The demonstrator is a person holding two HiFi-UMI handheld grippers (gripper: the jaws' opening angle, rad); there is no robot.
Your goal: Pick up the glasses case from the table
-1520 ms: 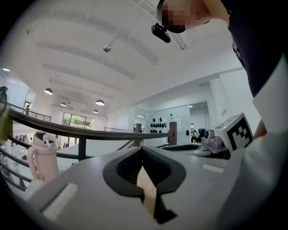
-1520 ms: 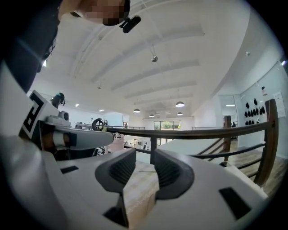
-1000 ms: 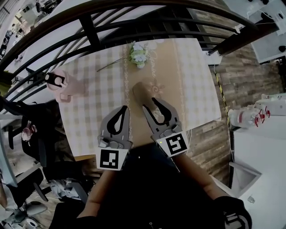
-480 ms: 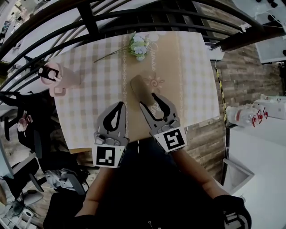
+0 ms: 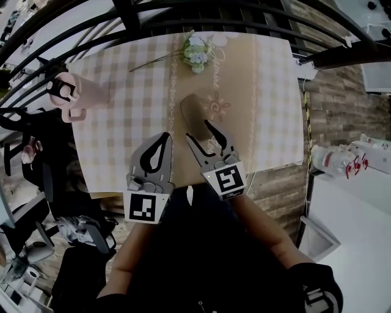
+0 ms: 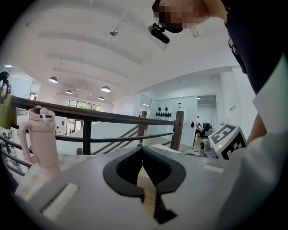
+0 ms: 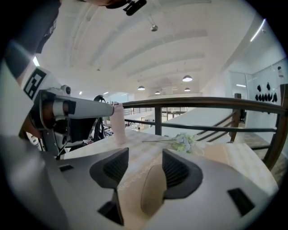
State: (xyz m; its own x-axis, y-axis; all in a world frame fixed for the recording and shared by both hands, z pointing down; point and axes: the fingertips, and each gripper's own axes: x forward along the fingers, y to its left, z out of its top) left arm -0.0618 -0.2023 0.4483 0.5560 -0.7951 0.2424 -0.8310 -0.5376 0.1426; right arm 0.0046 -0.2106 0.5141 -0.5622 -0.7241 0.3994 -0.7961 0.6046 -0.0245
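The tan glasses case [image 5: 193, 111] lies on the checked tablecloth near the table's middle, its long side running towards me. My right gripper [image 5: 198, 129] hangs over its near end, jaws apart. In the right gripper view the case [image 7: 153, 193] sits between the jaws, close by the right pad [image 7: 176, 170], with a gap at the left pad. These jaws have just been opening and neither pad presses on the case. My left gripper [image 5: 164, 138] hovers left of the case, apart from it. Its fingertips meet with nothing between them [image 6: 143, 149].
A pink tumbler [image 5: 74, 98] with a handle stands at the table's left edge. A sprig of white flowers [image 5: 197, 52] lies at the far side. A dark railing [image 5: 122, 18] runs behind the table [image 5: 269, 122]. A brick floor shows on the right.
Both grippers have sunk towards the table. The right one has come down over the near end of the case, and its jaws stand wider apart. The left jaws stay shut.
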